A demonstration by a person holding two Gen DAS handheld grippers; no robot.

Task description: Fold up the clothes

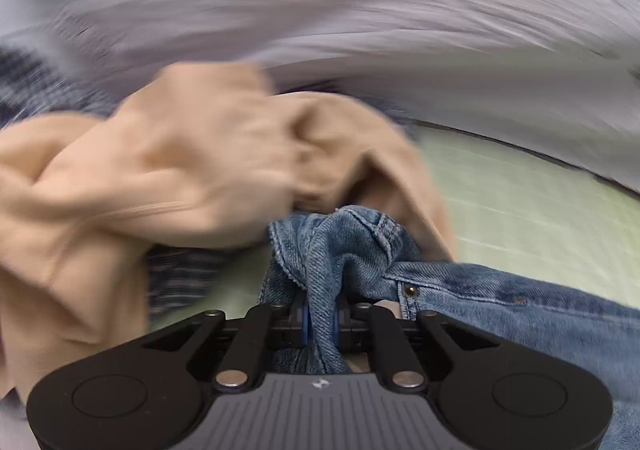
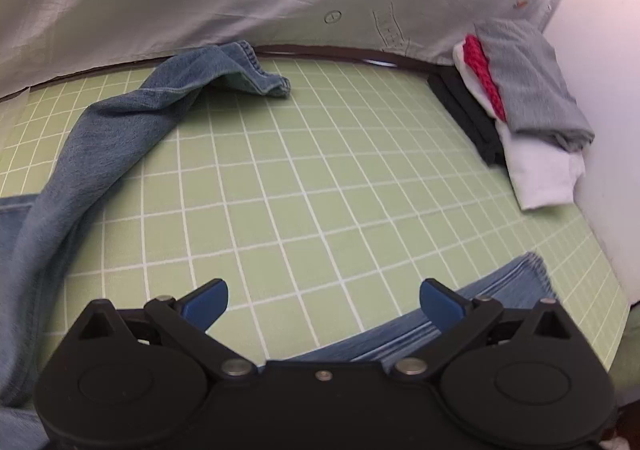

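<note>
Your jeans [image 2: 120, 117] sprawl across the green worktop [image 2: 320, 177], one leg trailing toward the far edge. Denim is heavy, limp, thick at seams; grip waistband or hems. Your left claw [image 1: 320, 324] is clamped on bunched denim. Your right claw [image 2: 324, 302] gapes wide, empty, above the worktop.

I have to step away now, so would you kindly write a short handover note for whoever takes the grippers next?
Left gripper: shut on a bunched part of the jeans, near a rivet.
Right gripper: open, empty, above the green grid mat.
Jeans: unfolded, one leg trailing across the mat; a beige garment lies crumpled beside them.
Done: a folded stack sits at the mat's far right.
Left: spread and fold the jeans, then the beige garment.
</note>
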